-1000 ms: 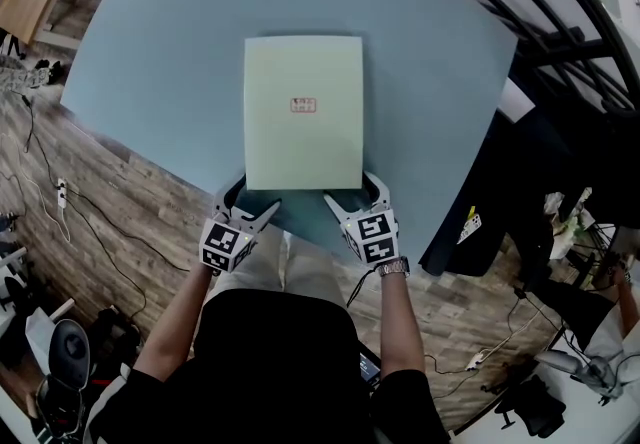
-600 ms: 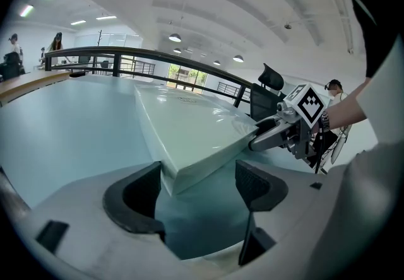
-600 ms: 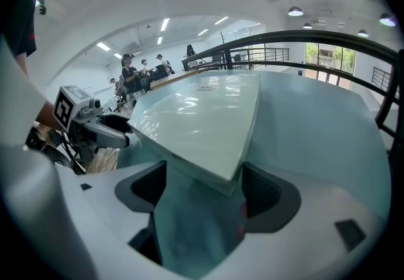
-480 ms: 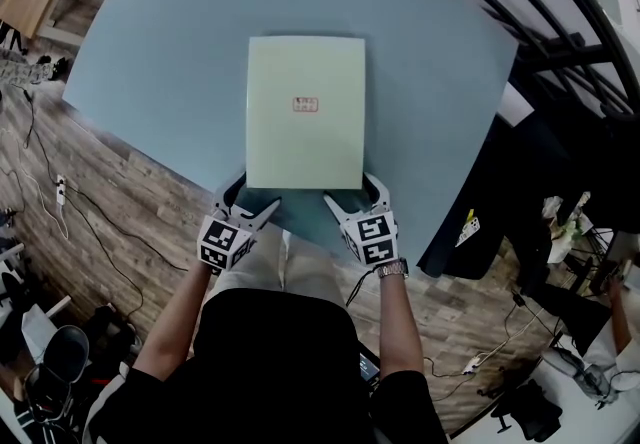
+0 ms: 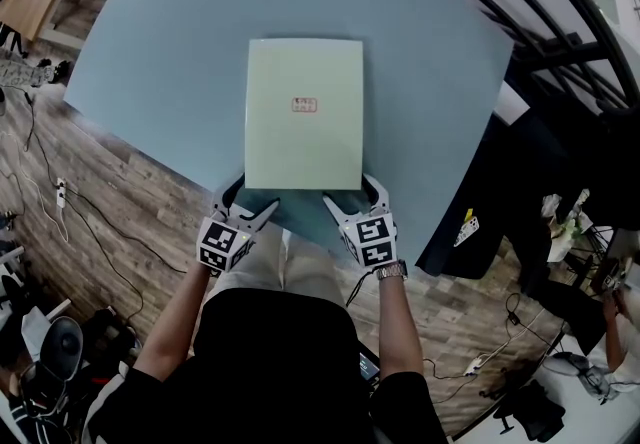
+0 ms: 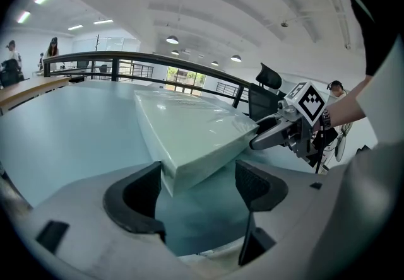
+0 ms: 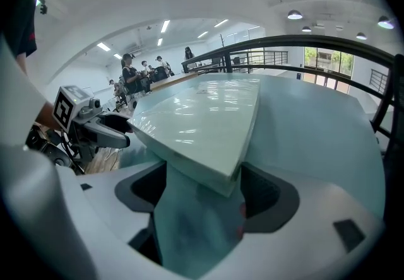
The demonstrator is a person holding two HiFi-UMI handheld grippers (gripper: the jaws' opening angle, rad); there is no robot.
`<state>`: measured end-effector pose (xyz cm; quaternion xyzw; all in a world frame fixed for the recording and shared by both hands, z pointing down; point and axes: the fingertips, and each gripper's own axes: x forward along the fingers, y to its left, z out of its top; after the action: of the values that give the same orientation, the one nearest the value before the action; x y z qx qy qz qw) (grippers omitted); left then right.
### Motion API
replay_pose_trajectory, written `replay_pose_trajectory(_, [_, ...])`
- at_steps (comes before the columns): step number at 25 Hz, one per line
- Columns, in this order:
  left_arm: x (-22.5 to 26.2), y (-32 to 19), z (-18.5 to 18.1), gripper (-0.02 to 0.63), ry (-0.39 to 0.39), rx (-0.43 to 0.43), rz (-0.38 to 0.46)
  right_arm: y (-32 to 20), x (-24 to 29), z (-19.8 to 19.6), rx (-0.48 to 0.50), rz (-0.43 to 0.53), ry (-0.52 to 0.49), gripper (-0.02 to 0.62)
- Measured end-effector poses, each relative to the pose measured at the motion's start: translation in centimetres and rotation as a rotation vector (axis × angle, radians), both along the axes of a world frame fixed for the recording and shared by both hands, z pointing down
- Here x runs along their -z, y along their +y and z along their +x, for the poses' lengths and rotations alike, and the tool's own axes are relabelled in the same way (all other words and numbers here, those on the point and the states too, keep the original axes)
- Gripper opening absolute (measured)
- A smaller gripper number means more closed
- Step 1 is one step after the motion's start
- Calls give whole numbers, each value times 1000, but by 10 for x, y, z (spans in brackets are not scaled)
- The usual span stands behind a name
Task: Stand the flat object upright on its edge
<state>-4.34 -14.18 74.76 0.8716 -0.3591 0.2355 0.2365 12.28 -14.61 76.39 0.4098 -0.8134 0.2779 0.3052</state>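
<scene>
Green flat box (image 5: 304, 114) on table (image 5: 150, 52), left gripper (image 5: 250, 198), right gripper (image 5: 350, 196), both open around its corners

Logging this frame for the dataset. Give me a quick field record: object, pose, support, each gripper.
object: pale green slab with a small red label on top
pose: lying flat, not yet on its edge
support: blue-grey table
left gripper: jaws apart, slab's near-left corner between them
right gripper: jaws apart, slab's near-right corner between them
grip: neither gripper has closed on the slab
</scene>
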Motion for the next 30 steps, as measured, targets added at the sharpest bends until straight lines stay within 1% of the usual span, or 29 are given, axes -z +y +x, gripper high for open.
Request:
replay_pose_trajectory(14, [15,5,-1,353,14,20,33,7,14,-1,-12,34,2,350])
replay_pose_trajectory(20, [22,11,2,353,16,16,46,13,20,3,-19,45,8,350])
replay_pose_trajectory(30, [32,14,-5,353,15,19,71,23,31,-5,-23,69,6,350])
